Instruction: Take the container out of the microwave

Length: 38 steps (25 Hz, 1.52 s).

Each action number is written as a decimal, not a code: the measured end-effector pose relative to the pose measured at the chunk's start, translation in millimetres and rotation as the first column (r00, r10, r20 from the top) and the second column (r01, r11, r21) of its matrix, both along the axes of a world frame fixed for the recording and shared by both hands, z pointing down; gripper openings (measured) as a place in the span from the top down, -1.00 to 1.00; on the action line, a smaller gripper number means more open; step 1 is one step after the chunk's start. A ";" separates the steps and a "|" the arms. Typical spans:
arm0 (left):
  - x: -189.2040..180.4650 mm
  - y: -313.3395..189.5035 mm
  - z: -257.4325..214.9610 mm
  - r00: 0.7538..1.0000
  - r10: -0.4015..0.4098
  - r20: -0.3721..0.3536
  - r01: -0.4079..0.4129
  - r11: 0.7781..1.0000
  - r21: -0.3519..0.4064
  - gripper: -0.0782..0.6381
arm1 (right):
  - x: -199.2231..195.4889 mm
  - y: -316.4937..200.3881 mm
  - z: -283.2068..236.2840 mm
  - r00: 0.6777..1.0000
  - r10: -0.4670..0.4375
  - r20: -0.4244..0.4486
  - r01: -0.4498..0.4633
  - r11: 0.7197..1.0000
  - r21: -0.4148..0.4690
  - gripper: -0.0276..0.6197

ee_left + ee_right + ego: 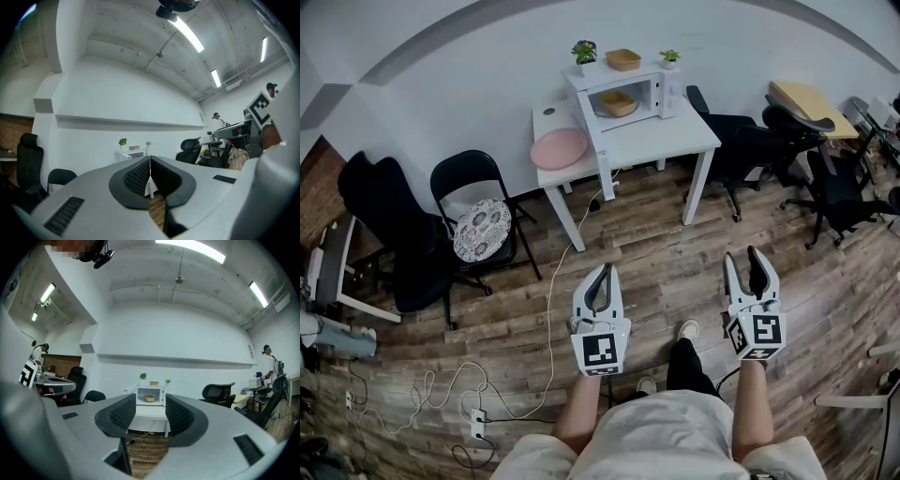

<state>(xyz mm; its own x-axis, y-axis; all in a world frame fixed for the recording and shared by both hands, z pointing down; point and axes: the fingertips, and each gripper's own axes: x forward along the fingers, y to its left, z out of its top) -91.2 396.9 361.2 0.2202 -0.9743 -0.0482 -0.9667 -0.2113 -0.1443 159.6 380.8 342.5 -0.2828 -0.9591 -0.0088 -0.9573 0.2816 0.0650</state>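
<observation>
Stands well back from the tabletop with the task barely begun, sees the container sitting inside the open microwave, holds fingers of the left gripper together on nothing, those of the right gripper apart and empty, needs to approach, grasp, withdraw.

The person wears a pale cream top, black trousers and 2 white shoes. The grey-white plastic left gripper and right gripper each have black bumpy pads and a cube with black-and-white square marks.
</observation>
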 end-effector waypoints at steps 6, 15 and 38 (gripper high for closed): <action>5.1 -18.2 3.7 1.000 -0.003 0.009 0.003 1.000 -0.005 0.76 | 1.4 -21.6 5.3 1.000 -0.010 0.013 0.010 1.000 -0.007 0.30; 19.1 -63.8 11.6 1.000 -0.016 0.014 0.017 1.000 -0.018 0.76 | 24.2 -65.7 19.9 0.999 -0.001 0.044 0.002 1.000 -0.021 0.30; 112.7 -252.4 18.5 0.997 -0.081 0.005 0.081 0.994 -0.074 0.76 | 118.2 -263.9 50.5 0.994 -0.046 0.098 0.058 0.991 -0.118 0.30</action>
